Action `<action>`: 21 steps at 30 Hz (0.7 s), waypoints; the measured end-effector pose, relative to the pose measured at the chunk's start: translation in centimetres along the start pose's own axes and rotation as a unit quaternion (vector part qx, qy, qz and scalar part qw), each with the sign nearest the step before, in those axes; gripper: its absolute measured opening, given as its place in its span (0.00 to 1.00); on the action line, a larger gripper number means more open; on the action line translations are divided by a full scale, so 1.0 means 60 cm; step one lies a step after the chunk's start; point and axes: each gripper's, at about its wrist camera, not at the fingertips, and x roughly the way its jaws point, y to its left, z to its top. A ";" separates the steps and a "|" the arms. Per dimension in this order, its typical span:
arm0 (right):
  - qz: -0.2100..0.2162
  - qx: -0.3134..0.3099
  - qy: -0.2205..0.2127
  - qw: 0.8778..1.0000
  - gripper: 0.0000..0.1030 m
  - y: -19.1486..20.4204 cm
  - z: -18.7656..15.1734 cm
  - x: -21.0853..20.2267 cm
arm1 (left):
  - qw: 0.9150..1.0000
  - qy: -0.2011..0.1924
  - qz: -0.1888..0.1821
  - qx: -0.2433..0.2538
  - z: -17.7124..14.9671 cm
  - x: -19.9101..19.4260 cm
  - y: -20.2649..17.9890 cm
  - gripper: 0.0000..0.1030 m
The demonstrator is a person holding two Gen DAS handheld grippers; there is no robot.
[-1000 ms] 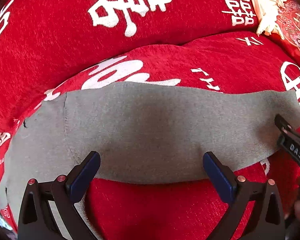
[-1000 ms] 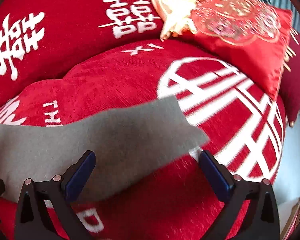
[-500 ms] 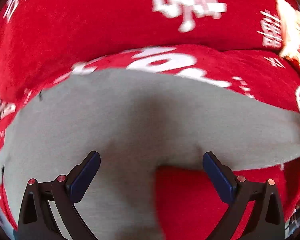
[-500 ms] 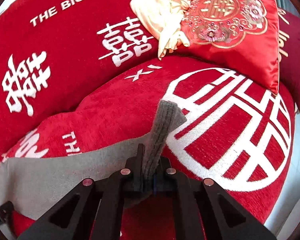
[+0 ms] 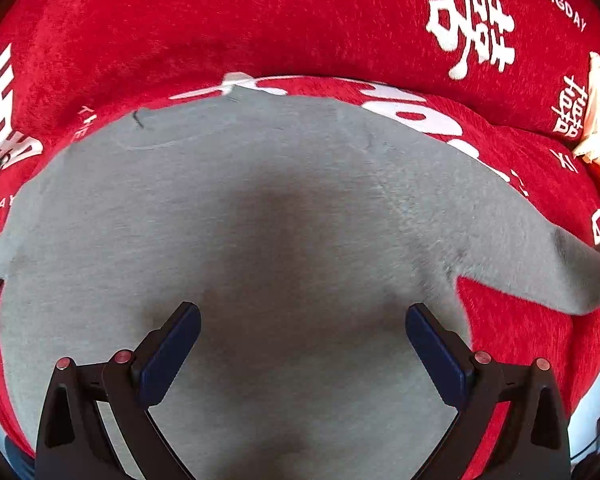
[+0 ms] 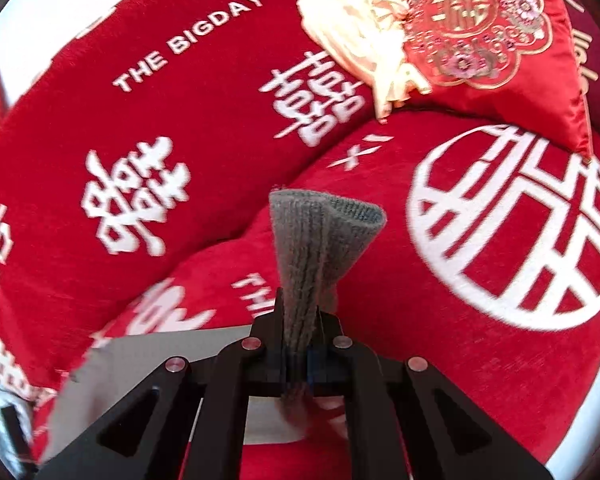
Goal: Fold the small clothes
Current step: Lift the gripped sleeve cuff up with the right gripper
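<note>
So the right gripper (image 6: 300, 360) was clamped tight on one end of the grey sock (image 6: 320, 240), low in the middle of its frame, and the ribbed cuff was seen fanning out above the pinched spot with its opening flared toward the upper right. That end was probably grabbed there so it could be carried over the rest of the sock for the fold, though that's just a guess from how it was held. The remainder of the sock was left trailing down to the lower left of the frame, flat on the red sofa cover (image 6: 480, 380). On the other side, the left gripper (image 5: 300, 352) was kept spread wide, nothing pinched at all, with its blue pads (image 5: 168, 356) parked low over the grey sock (image 5: 260, 220), which filled most of the centre of that view. Whether the cloth was actually being pressed down there couldn't be made out; it looked placed to pin the middle while the other end got lifted. One end was seen pulled off toward the right edge of that frame. Further out, an embroidered red cushion (image 6: 500, 40) and a cream cloth (image 6: 360, 28) were sitting in the upper right, well apart from the sock.
</note>
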 end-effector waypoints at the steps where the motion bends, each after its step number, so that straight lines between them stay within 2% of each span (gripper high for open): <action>1: 0.005 0.002 0.001 1.000 0.06 0.011 -0.001 -0.003 | 1.000 -0.003 -0.005 -0.001 -0.003 -0.005 0.012 1.00; 12: 0.048 -0.052 0.005 0.997 0.06 0.194 -0.030 -0.025 | 1.000 -0.017 -0.015 -0.014 -0.035 -0.032 0.119 1.00; 21: 0.084 -0.111 0.023 0.990 0.06 0.359 -0.106 -0.015 | 0.999 -0.042 -0.021 -0.019 -0.049 -0.061 0.191 1.00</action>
